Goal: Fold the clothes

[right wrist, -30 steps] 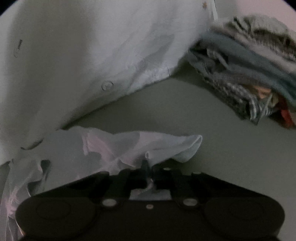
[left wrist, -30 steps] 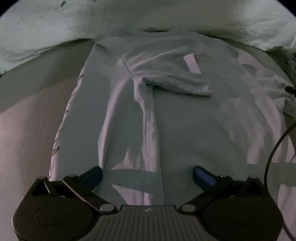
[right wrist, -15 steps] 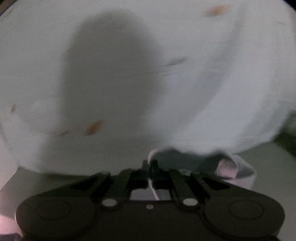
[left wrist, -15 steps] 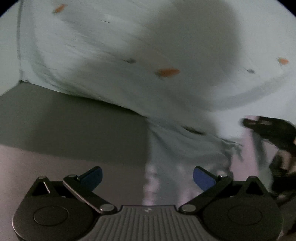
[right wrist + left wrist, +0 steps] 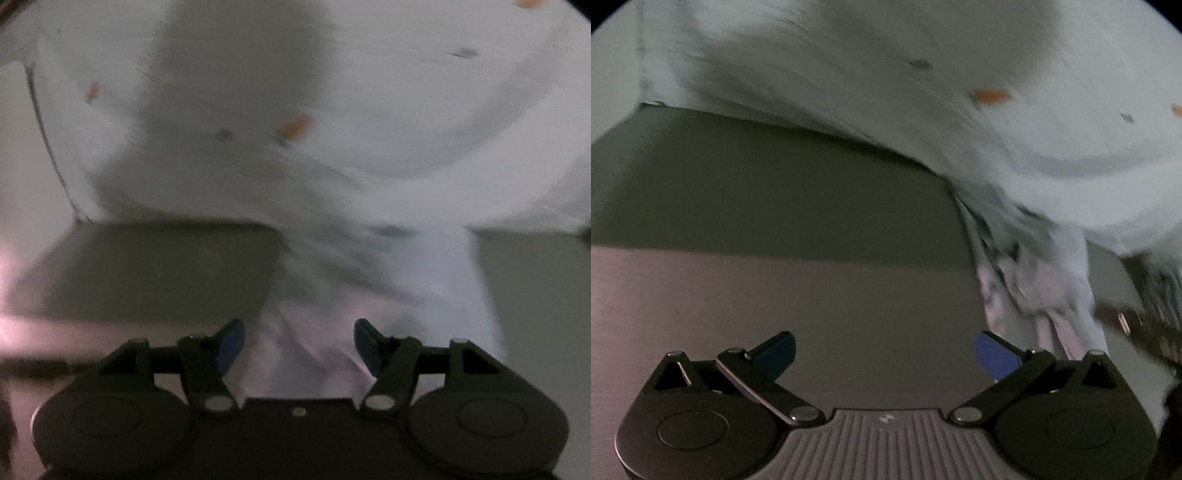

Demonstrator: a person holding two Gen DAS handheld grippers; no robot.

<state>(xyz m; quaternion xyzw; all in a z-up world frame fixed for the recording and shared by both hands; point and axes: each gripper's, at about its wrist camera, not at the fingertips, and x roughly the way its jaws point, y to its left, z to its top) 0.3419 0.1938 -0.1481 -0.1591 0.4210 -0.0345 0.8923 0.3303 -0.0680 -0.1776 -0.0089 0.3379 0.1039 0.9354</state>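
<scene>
Right wrist view showed our right gripper [image 5: 299,341] opening, its jaws astride the pale garment [image 5: 388,295] bunched just ahead, unpressed, its length running away toward the bedding [image 5: 369,92], while our left gripper [image 5: 884,350] gaped empty, farther off.

no words, numbers or brand names can be read in either view. a small pale mark on the left gripper [image 5: 884,347] body is too tiny to make out.
</scene>
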